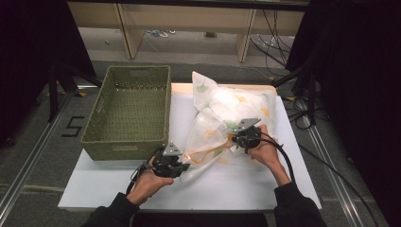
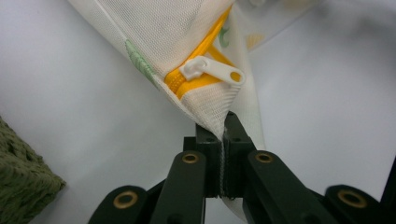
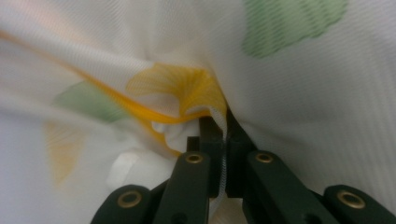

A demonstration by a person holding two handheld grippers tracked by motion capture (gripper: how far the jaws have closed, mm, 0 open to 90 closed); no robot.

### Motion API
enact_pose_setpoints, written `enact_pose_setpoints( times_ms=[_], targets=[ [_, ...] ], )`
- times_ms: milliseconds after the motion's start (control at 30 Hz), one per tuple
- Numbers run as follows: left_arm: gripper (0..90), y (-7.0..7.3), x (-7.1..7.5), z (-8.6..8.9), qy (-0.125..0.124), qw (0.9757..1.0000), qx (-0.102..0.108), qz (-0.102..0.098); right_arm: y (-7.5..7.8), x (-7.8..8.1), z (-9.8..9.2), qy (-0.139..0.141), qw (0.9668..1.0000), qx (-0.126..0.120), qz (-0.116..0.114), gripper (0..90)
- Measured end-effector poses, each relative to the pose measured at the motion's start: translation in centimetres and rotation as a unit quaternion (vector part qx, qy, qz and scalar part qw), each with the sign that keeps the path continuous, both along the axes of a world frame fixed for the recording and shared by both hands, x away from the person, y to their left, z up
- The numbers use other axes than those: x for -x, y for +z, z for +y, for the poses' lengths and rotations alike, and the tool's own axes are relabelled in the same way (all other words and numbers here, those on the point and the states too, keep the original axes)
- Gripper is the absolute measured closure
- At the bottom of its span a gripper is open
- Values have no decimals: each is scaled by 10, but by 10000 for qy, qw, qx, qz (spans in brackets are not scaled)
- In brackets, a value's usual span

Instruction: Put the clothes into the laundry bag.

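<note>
From the high view, I have the mesh bag (image 1: 227, 120) lying on the table (image 1: 236, 184) just right of the green basket (image 1: 130, 111), with my left gripper (image 1: 182, 166) at its near corner and my right gripper (image 1: 236, 138) on its middle.

In the left gripper view, the jaws are clamped on the bag's corner tip, just below the white zipper pull (image 2: 212, 71) on the yellow zipper (image 2: 196, 70).

In the right gripper view, my jaws pinch a fold of mesh beside the yellow tape.

I judge both holds are made; working the zipper and whatever follows with the basket is left.
</note>
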State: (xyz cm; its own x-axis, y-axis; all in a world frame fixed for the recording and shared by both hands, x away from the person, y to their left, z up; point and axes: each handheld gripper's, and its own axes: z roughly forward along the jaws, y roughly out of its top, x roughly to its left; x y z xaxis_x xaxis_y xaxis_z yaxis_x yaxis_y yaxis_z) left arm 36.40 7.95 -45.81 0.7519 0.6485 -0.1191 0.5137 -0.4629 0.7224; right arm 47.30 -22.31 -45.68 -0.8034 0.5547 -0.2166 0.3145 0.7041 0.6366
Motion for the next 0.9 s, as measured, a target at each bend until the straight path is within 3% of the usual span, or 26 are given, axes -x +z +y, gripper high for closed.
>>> enact_pose_setpoints(
  times_ms=[167,267,333,400,433,467,500,533,600,633,667,700,800,867,900],
  targets=[
    [868,-5,-2,-7,-97,9999,-107,-41,3,-20,-1,-249,9992,39,-319,898],
    [820,-10,-2,-11,-121,9998,-185,-34,4,-23,-2,-282,9991,32,-327,897],
    [706,-16,-3,-13,-163,9994,-165,237,4,-20,-2,-197,9995,65,-227,897],
    [639,-21,-3,-14,-105,9993,-147,321,4,-16,-2,-296,9994,-88,-133,897],
    [587,-24,-4,-13,-48,9987,-194,465,6,-15,-3,-169,9997,-61,-171,897],
    [587,-25,-5,-12,-45,9987,-172,479,9,-9,-3,-149,9998,-34,-111,897],
    [614,-24,-5,-11,6,9989,-175,445,12,-7,-4,-78,9998,69,-160,897],
    [686,-23,-6,-9,-85,9990,-156,416,17,0,-5,11,9999,85,-110,897],
    [784,-20,-4,-7,17,9994,-38,357,23,7,-5,135,9999,51,-84,897],
    [825,-18,-4,-5,-49,9994,-153,311,27,11,-7,91,9998,98,-112,897],
    [855,-18,-4,-3,-35,9996,-91,273,29,14,-9,134,9997,131,-158,897],
    [866,-17,-4,-1,-53,9994,-90,325,31,19,-11,122,9998,81,-109,897],
    [873,-13,-3,8,73,9996,9,277,35,25,-19,125,9998,78,-133,897],
    [874,-11,-4,13,21,9998,-32,186,35,30,-27,145,9999,3,-6,898],
    [874,-12,-4,13,75,9996,66,261,34,32,-30,151,9999,-24,7,898]
  ],
)
